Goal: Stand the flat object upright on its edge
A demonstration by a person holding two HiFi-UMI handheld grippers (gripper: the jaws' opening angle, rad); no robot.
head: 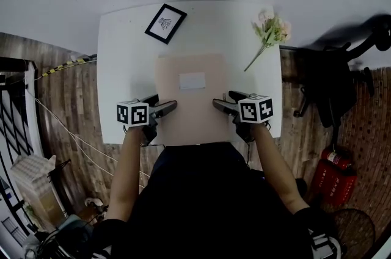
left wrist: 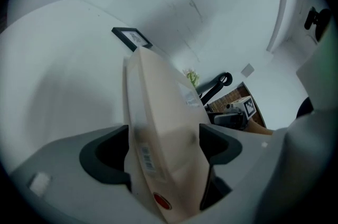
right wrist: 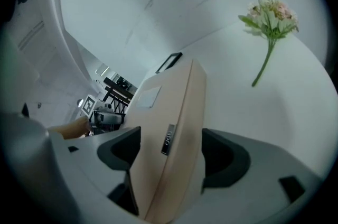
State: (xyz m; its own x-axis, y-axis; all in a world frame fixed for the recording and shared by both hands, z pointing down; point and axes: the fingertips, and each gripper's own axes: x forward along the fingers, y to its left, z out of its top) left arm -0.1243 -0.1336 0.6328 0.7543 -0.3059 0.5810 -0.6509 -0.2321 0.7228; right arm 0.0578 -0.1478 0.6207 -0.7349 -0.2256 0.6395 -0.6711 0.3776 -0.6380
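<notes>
Apparently nearly done: the flat beige package [head: 192, 102] rises steeply off the white table [head: 122, 68]. Its side edges sit between the parted jaws of the left hand-held gripper [head: 171, 107] and the right hand-held gripper [head: 219, 105], both released. Whether the package balances unaided is unclear; the grippers have yet to withdraw.

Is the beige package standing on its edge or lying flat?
Lying flat: in the head view the beige package shows its broad labelled face upward on the white table.

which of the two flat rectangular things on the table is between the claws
The large beige package: its side edges sit inside the left claw and the right claw. The small black picture frame lies apart, farther away on the left.
</notes>
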